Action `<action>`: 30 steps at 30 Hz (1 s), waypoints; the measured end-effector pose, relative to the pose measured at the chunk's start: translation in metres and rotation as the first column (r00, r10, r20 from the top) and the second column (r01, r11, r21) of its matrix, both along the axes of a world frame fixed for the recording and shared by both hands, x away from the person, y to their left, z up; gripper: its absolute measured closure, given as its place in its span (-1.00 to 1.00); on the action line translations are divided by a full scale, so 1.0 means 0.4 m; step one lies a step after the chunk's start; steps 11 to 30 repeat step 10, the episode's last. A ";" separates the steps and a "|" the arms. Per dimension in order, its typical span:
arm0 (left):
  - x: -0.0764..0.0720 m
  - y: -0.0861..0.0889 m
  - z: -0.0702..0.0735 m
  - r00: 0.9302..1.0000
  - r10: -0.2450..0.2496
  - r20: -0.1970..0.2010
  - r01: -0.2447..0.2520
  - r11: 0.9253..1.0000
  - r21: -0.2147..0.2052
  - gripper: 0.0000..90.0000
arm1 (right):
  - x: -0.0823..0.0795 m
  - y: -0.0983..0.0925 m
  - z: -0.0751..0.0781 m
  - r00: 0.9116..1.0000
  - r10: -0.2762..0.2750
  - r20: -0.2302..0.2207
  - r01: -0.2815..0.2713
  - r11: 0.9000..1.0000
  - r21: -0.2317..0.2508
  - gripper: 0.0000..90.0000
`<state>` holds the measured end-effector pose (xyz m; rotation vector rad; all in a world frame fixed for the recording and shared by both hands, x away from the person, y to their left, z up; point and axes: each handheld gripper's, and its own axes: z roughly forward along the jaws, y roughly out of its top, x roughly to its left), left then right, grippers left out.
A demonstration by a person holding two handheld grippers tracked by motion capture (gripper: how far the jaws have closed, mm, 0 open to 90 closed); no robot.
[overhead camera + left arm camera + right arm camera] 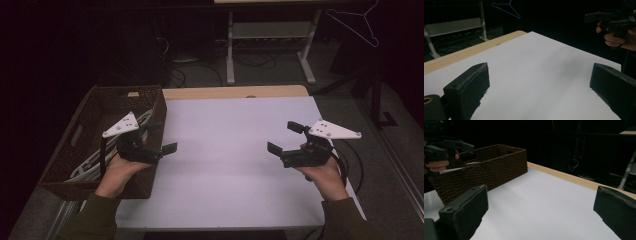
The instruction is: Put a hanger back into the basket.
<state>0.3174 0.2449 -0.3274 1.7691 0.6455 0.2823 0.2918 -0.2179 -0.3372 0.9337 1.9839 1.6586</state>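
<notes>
White hangers (100, 155) lie lengthwise in the dark-brown woven basket (67, 150) at the table's left edge, directly beneath the left gripper (162, 137), its jaws spread and empty; right gripper (285, 137), equally released, hovers well apart across the white sheet (225, 150).

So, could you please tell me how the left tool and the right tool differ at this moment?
The left tool hangs by the right wall of the brown woven basket, which holds white hangers; the right tool hangs over the bare white tabletop near its right edge. The left tool points right, the right tool points left. Both stand wide open with nothing between their jaws.
</notes>
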 end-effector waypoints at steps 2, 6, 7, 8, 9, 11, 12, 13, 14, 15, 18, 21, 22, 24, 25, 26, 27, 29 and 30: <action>-0.001 -0.001 0.000 1.000 0.000 0.001 0.000 1.000 -0.002 -0.96 | 0.002 0.004 0.004 1.000 0.000 0.007 0.000 1.000 -0.003 -1.00; -0.004 -0.002 0.001 1.000 -0.002 -0.001 0.002 1.000 -0.001 -0.96 | 0.002 0.006 0.004 1.000 0.002 0.012 -0.002 1.000 -0.002 -1.00; -0.004 -0.002 0.001 1.000 -0.002 -0.001 0.002 1.000 -0.001 -0.96 | 0.001 0.007 0.004 1.000 0.003 0.013 -0.003 1.000 -0.002 -1.00; -0.005 -0.003 0.001 1.000 -0.005 0.001 0.005 1.000 0.002 -0.96 | 0.001 0.007 0.004 1.000 0.004 0.014 -0.004 1.000 -0.003 -1.00; -0.007 -0.006 0.001 1.000 -0.011 0.001 0.011 1.000 0.001 -0.96 | 0.001 0.007 0.004 1.000 0.004 0.014 -0.004 1.000 -0.003 -1.00; -0.010 -0.010 0.001 1.000 -0.015 0.000 0.015 1.000 0.002 -0.96 | 0.000 0.008 0.002 1.000 0.003 0.014 -0.003 1.000 -0.005 -1.00; -0.010 -0.010 0.001 1.000 -0.015 0.000 0.015 1.000 0.002 -0.96 | 0.000 0.008 0.002 1.000 0.003 0.014 -0.003 1.000 -0.005 -1.00; -0.010 -0.010 0.001 1.000 -0.015 0.000 0.015 1.000 0.002 -0.96 | 0.000 0.008 0.002 1.000 0.003 0.014 -0.003 1.000 -0.005 -1.00; -0.010 -0.010 0.001 1.000 -0.015 0.000 0.015 1.000 0.002 -0.96 | 0.000 0.008 0.002 1.000 0.003 0.014 -0.003 1.000 -0.005 -1.00; -0.010 -0.010 0.001 1.000 -0.015 0.000 0.015 1.000 0.002 -0.96 | 0.000 0.008 0.002 1.000 0.003 0.014 -0.003 1.000 -0.005 -1.00; -0.010 -0.010 0.001 1.000 -0.015 0.000 0.015 1.000 0.002 -0.96 | 0.000 0.008 0.002 1.000 0.003 0.014 -0.003 1.000 -0.005 -1.00; -0.010 -0.010 0.001 1.000 -0.015 0.000 0.015 1.000 0.002 -0.96 | 0.000 0.008 0.002 1.000 0.003 0.014 -0.003 1.000 -0.005 -1.00; -0.010 -0.010 0.001 1.000 -0.015 0.000 0.015 1.000 0.002 -0.96 | 0.000 0.008 0.002 1.000 0.003 0.014 -0.003 1.000 -0.005 -1.00; -0.010 -0.010 0.001 1.000 -0.015 0.000 0.015 1.000 0.002 -0.96 | 0.000 0.008 0.002 1.000 0.003 0.014 -0.003 1.000 -0.005 -1.00; -0.010 -0.010 0.001 1.000 -0.015 0.000 0.015 1.000 0.002 -0.96 | 0.000 0.008 0.002 1.000 0.003 0.014 -0.003 1.000 -0.005 -1.00; -0.010 -0.010 0.001 1.000 -0.015 0.000 0.015 1.000 0.002 -0.96 | 0.000 0.008 0.002 1.000 0.003 0.014 -0.003 1.000 -0.005 -1.00; -0.010 -0.010 0.001 1.000 -0.015 0.000 0.015 1.000 0.002 -0.96 | 0.000 0.008 0.002 1.000 0.003 0.014 -0.003 1.000 -0.005 -1.00; -0.010 -0.010 0.001 1.000 -0.015 0.000 0.015 1.000 0.002 -0.96 | 0.000 0.008 0.002 1.000 0.003 0.014 -0.003 1.000 -0.005 -1.00; -0.010 -0.010 0.001 1.000 -0.015 0.000 0.015 1.000 0.002 -0.96 | 0.000 0.008 0.002 1.000 0.003 0.014 -0.003 1.000 -0.005 -1.00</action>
